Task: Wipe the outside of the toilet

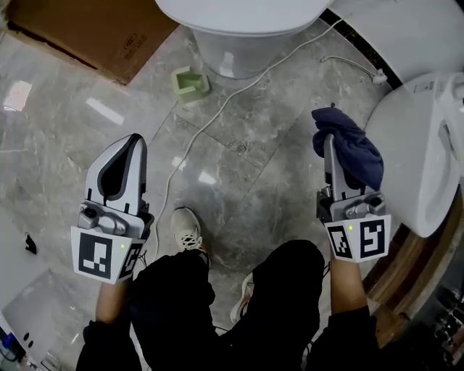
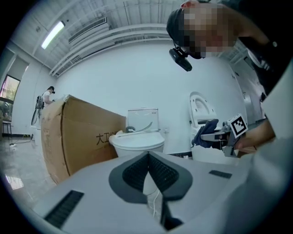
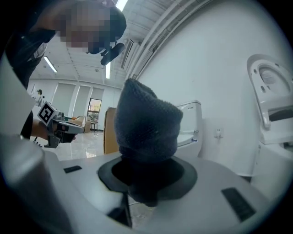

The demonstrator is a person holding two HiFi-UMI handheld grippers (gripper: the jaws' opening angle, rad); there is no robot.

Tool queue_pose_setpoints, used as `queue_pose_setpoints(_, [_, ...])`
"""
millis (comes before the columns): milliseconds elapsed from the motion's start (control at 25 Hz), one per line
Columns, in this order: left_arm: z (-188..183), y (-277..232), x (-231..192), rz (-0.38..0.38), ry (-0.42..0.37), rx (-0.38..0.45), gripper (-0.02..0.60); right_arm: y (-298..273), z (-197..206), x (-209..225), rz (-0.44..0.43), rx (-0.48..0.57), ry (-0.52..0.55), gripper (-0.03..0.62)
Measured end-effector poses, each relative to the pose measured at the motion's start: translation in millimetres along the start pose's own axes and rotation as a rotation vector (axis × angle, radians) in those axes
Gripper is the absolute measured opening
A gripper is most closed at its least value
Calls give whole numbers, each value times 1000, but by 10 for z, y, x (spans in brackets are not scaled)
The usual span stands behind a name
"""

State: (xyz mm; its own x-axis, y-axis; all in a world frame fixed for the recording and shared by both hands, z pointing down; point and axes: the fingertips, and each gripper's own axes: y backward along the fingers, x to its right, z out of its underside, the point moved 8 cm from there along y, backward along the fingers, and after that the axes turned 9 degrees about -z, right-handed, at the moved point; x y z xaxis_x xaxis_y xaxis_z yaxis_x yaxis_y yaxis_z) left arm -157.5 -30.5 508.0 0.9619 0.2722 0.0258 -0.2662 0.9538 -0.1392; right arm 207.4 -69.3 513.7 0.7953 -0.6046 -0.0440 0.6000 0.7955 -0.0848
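A white toilet [image 1: 417,156] stands at the right edge of the head view, and a second white toilet [image 1: 239,22] is at the top centre. My right gripper [image 1: 330,136] is shut on a dark blue cloth [image 1: 357,158], held in the air just left of the right toilet and apart from it. The cloth [image 3: 147,125] bulges up over the jaws in the right gripper view and hides the tips. My left gripper [image 1: 135,142] hovers over the floor at the left, shut with nothing between its pads [image 2: 160,171].
A brown cardboard sheet [image 1: 94,29] lies at the top left. A small green holder [image 1: 190,82] sits on the grey marble floor near the far toilet. A white cable [image 1: 217,119] runs across the floor. The person's shoe [image 1: 187,229] is below, between the grippers.
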Motion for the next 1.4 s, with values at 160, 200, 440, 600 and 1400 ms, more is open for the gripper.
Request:
queue_pose_setpoints(160, [-517, 106, -184, -18, 10, -58, 11, -21, -517, -44, 9, -42, 2, 120])
queue_pose_setpoints(200, [-658, 129, -221, -21, 16, -69, 9, -37, -660, -54, 10, -53, 2, 120])
queue_pose_setpoints(440, [-1502, 286, -302, -6, 40, -87, 11, -54, -1540, -109, 20, -84, -4, 120])
queue_pose_setpoints(600, [-2036, 337, -374, -27, 17, -115, 9, -16, -2162, -105, 52, -86, -9, 120])
queue_pose_setpoints(1400, [-4287, 749, -514, -52, 190, -169, 9, 498, -4691, -181, 186, -110, -43, 120])
